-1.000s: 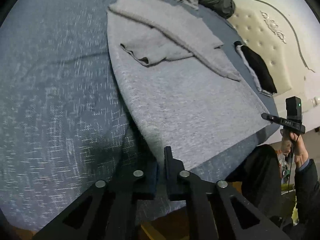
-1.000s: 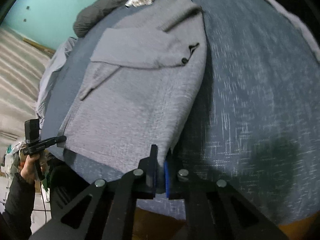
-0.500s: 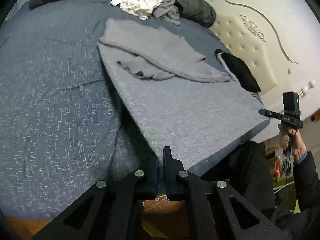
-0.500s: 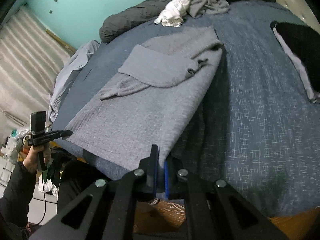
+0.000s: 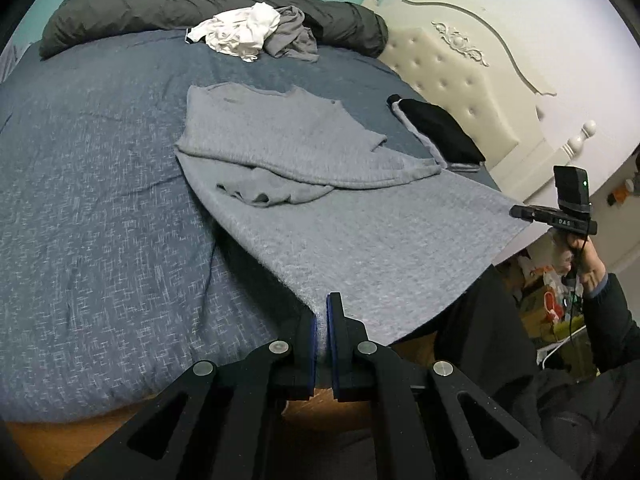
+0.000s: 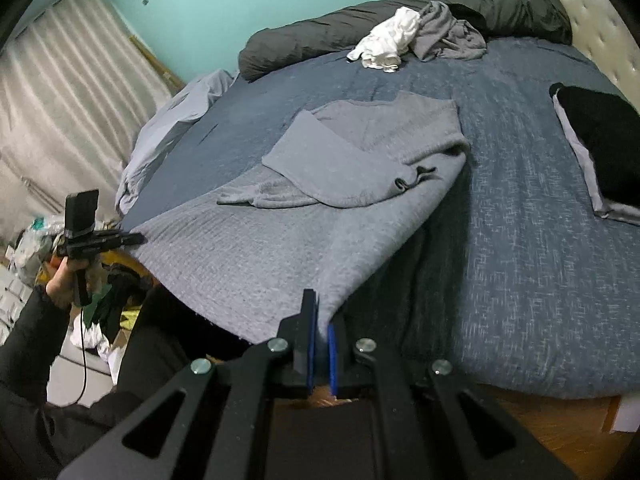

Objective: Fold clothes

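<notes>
A grey knit sweater [image 5: 360, 232] [image 6: 260, 248] stretches from the blue bed toward me, its sleeves folded across the chest. Its hem is raised off the bed at the near edge. My left gripper [image 5: 321, 316] is shut on one hem corner. My right gripper [image 6: 321, 312] is shut on the other hem corner. Each gripper also shows in the other's view, held in a hand: the right gripper [image 5: 520, 213] at the right, the left gripper [image 6: 134, 239] at the left.
The blue bedspread [image 5: 100, 220] covers the bed. A white and grey clothes heap [image 5: 248, 34] lies near a dark bolster [image 5: 160, 8] at the far side. A folded black garment [image 5: 436, 130] sits by the cream headboard [image 5: 460, 64]. Curtains [image 6: 60, 92] hang left.
Both grippers have risen and pulled back from the bed with the hem, so the sweater's lower half has lifted off the bedspread and more of the room shows.
</notes>
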Demonstrator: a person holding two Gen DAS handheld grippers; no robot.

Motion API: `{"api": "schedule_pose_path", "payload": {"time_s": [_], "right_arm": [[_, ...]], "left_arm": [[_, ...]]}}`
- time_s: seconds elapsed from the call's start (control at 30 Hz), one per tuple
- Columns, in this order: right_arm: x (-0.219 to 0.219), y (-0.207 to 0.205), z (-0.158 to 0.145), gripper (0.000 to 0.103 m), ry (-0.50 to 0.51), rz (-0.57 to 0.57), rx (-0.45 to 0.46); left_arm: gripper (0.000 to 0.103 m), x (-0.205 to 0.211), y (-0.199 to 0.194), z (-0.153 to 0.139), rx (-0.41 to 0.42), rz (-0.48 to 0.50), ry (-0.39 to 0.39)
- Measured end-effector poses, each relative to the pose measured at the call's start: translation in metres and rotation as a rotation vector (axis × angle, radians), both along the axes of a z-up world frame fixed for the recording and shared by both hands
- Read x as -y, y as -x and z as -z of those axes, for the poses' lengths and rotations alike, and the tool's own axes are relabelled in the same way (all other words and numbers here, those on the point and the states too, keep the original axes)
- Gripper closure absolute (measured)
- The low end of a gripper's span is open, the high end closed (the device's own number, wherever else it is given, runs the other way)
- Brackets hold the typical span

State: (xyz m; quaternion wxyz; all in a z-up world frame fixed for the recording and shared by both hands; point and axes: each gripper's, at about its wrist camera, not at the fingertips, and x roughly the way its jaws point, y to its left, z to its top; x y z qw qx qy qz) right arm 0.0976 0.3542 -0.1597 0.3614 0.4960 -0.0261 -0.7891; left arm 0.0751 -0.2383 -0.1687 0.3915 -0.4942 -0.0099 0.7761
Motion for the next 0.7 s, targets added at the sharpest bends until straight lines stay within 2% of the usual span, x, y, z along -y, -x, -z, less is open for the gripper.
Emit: {"api": "schedule_pose_path", "payload": {"time_s": [0.23, 0.4, 0.57, 0.7], "right_arm": [[0.005, 0.007, 0.001, 0.099, -0.017, -0.008, 0.007], [0.007, 0.031, -0.006, 0.099, -0.022, -0.010, 0.008], [0.011, 0.068, -0.015, 0.099, -0.031, -0.005, 0.004], [0.014, 0.116, -0.026, 0.099, -0.027, 0.014, 0.004]], "left_arm": [[0.098, 0.004, 0.012, 0.000, 0.008, -0.006, -0.004], [0.098, 0.002, 0.035, -0.006, -0.002, -0.012, -0.005], [0.098, -0.012, 0.095, -0.006, 0.005, -0.029, -0.010], [0.098, -0.024, 0.147, -0.006, 0.011, -0.043, -0.014]]}}
